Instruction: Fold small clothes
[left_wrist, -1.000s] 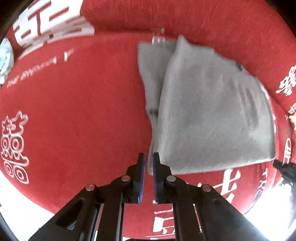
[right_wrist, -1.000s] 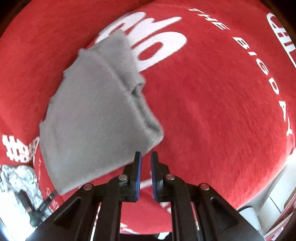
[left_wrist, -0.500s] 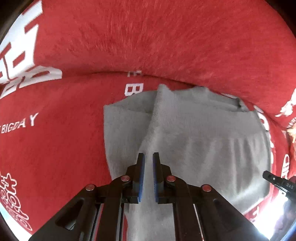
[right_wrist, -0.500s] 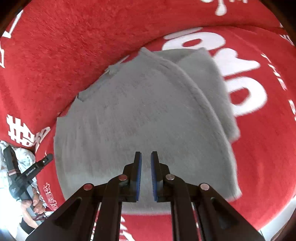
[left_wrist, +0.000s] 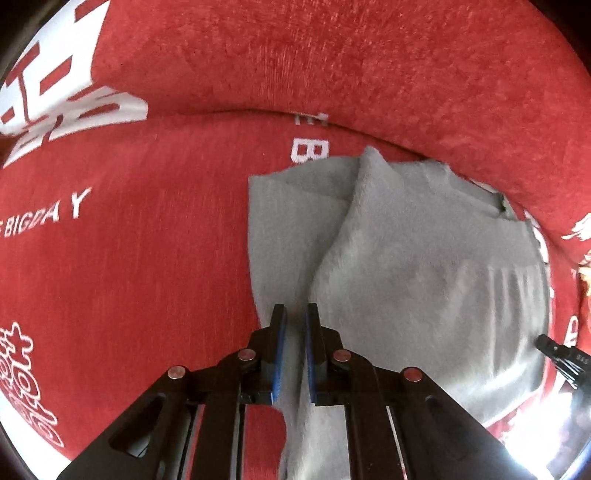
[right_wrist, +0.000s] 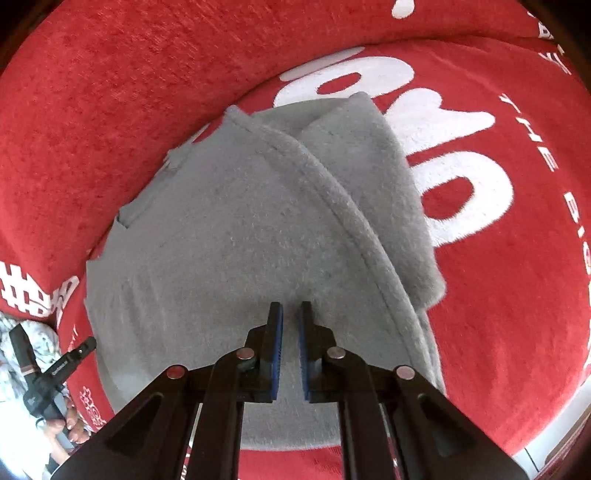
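Left view: left claw (left_wrist: 294, 321) pinches the grey fleece garment (left_wrist: 424, 280), which spreads ahead and right over the red blanket (left_wrist: 147, 280).

Right view: right claw (right_wrist: 289, 319) pinches the garment directly below. Uneven release likely skews the fold.

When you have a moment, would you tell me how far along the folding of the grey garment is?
Done: the grey garment lies on the red blanket with one side flap folded over. In hand: the left gripper and right gripper are both shut above the cloth; whether they pinch it is unclear. Left: probably another fold.
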